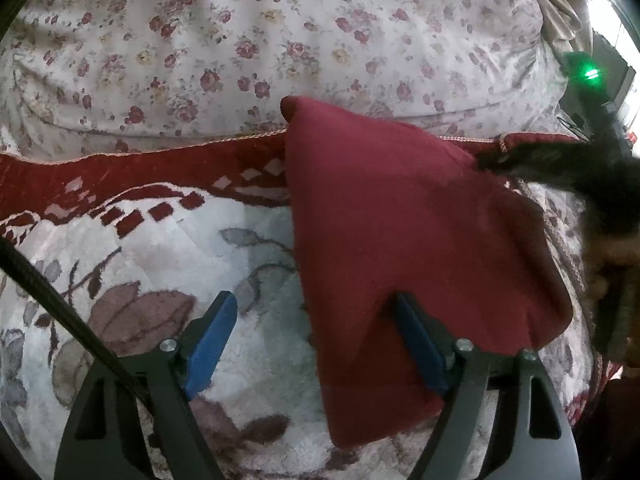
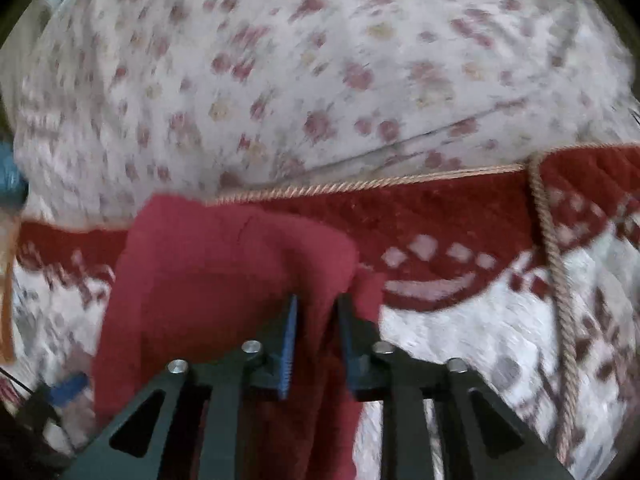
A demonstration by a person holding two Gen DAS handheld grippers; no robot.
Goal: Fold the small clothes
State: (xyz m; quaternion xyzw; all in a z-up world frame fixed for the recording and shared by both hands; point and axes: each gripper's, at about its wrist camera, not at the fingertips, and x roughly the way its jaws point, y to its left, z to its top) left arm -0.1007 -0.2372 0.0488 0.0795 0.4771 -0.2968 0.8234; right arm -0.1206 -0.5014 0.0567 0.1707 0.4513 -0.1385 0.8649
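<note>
A dark red garment (image 1: 400, 220) lies folded on a patterned plush blanket (image 1: 140, 260), its far corner reaching the floral sheet (image 1: 240, 40). The left wrist view shows the left gripper (image 1: 316, 308) spread wide, one blue pad (image 1: 420, 344) over the cloth, pinching nothing. The right wrist view, motion-blurred, shows the right gripper (image 2: 316, 308) narrowed around a raised fold; pad contact is unclear. A braided cord (image 2: 556, 280) crosses the blanket.
</note>
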